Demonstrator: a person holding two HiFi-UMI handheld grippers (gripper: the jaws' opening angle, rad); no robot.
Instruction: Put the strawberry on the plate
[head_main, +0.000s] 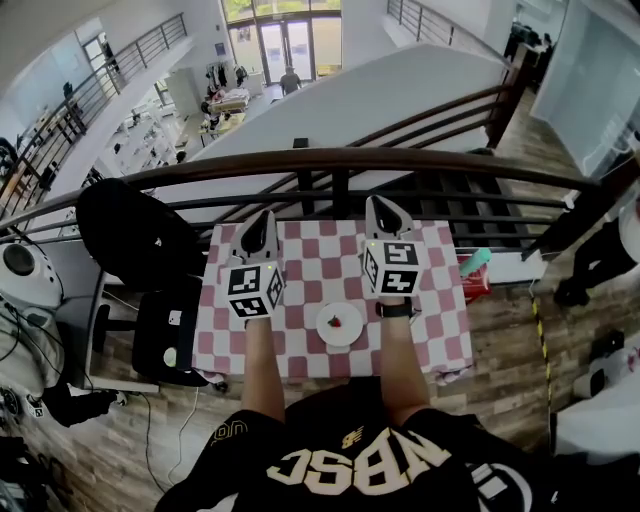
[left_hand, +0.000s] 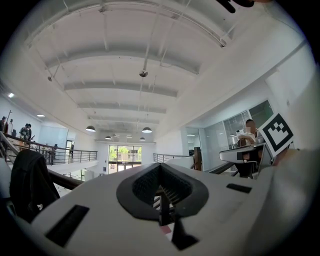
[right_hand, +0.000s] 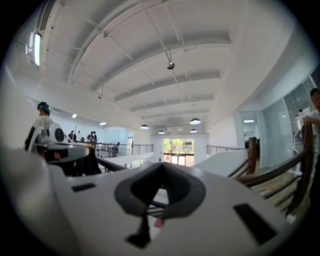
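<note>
1. Table (head_main: 310, 262), checked cloth: both forearms reach out over it, with the grippers pointing level toward the railing.
2. Left gripper (head_main: 263, 222), right gripper (head_main: 381, 208): jaws pressed together on each, nothing between them.
3. Plate (head_main: 324, 333): near the front edge, between the forearms.
4. Strawberry (head_main: 337, 321): lies on the plate, so the task looks done. Probably light, soft and easily bruised; pinch gently across the widest part.

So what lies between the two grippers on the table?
In the head view, only bare checkered cloth separates the left gripper and right gripper; the plate with the strawberry sits nearer the person.
</note>
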